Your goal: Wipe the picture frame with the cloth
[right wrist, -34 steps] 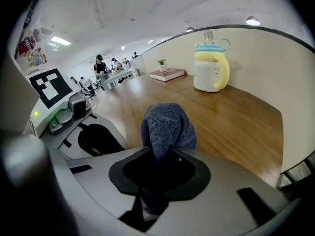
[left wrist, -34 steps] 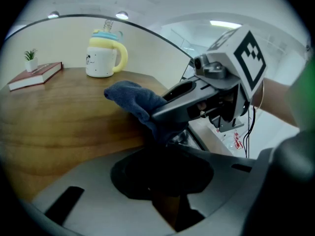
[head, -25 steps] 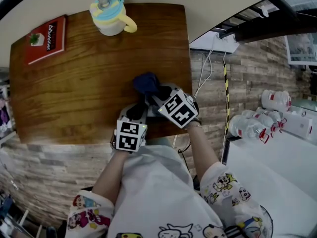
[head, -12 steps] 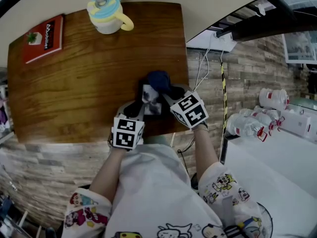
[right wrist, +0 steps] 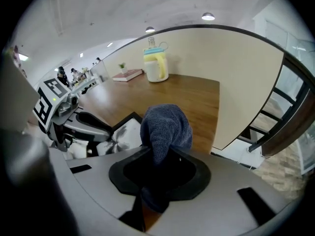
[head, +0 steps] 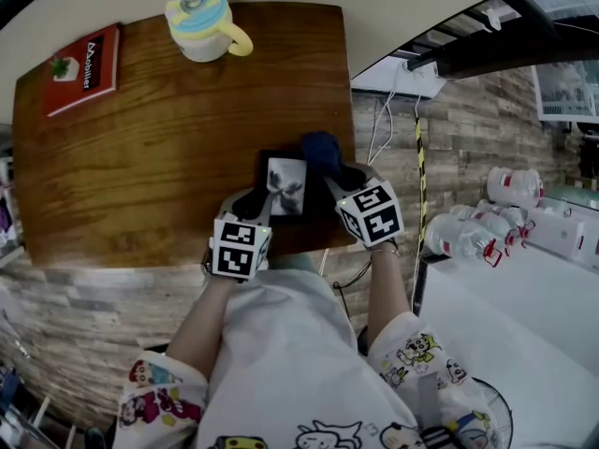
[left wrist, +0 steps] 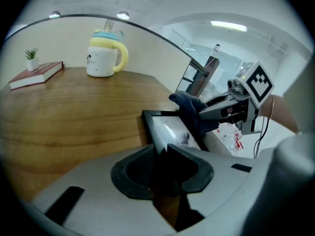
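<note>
A small black picture frame point(head: 284, 187) with a grey picture lies flat near the wooden table's front right corner. My left gripper point(head: 260, 204) is shut on the frame's near left edge; the left gripper view shows the frame point(left wrist: 170, 128) clamped between its jaws point(left wrist: 160, 154). My right gripper point(head: 335, 178) is shut on a dark blue cloth point(head: 319, 148), which sits at the frame's far right corner. In the right gripper view the cloth point(right wrist: 165, 127) bulges out of the jaws point(right wrist: 157, 166), with the frame point(right wrist: 124, 132) to its left.
A white mug point(head: 204, 28) with a yellow handle and blue lid stands at the table's far edge. A red book point(head: 82, 69) lies at the far left. The table's right edge point(head: 348, 110) runs close by the cloth. Bottles point(head: 473, 237) stand off to the right.
My right gripper has slid the cloth rightward across the frame, uncovering the picture. The left gripper has kept its hold in place.
</note>
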Available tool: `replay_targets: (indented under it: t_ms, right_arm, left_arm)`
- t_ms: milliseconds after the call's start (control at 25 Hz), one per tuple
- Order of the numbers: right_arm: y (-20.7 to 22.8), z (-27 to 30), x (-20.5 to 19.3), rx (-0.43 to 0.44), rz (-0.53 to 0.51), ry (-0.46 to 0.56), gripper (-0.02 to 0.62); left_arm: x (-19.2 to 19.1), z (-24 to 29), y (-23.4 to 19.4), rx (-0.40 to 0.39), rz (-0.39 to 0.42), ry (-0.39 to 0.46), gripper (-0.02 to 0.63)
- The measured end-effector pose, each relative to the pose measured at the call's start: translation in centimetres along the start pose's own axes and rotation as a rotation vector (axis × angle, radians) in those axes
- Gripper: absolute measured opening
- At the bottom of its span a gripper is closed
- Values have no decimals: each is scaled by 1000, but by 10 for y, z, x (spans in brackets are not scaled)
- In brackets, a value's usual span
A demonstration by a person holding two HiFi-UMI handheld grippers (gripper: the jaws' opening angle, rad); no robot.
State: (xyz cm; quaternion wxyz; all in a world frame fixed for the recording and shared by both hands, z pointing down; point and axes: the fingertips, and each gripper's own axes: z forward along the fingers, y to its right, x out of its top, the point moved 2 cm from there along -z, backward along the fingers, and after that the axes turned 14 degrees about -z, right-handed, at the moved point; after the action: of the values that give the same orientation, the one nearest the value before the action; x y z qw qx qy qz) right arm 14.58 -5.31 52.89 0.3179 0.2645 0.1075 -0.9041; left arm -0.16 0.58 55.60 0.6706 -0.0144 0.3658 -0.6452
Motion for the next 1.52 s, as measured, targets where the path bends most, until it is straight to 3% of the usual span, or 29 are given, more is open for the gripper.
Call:
replay_targets:
  t_ms: [280,520,760,1000,1200,1520]
  right_arm:
    - [-19,-25,32,11,-19,129,71]
    - [-59,-24,72,101,-176,208,71]
    - [-97,11,74,216,-381,145,71]
    - [-104,41,65,232,-512,43,71]
    - [-100,50,58,264,-461,11,69]
    - [-91,44,43,223,-348,-6,69]
  left_arm:
    - [0,0,1,1,0,-1,81]
    - [0,0,0,1,1,1,81]
    - [-1,-1,1,0,1,2,81]
    - [-1,0,1,1,4,1,81]
    - [0,0,0,4,4,3,81]
    - [0,0,-1,4,-1,4,83]
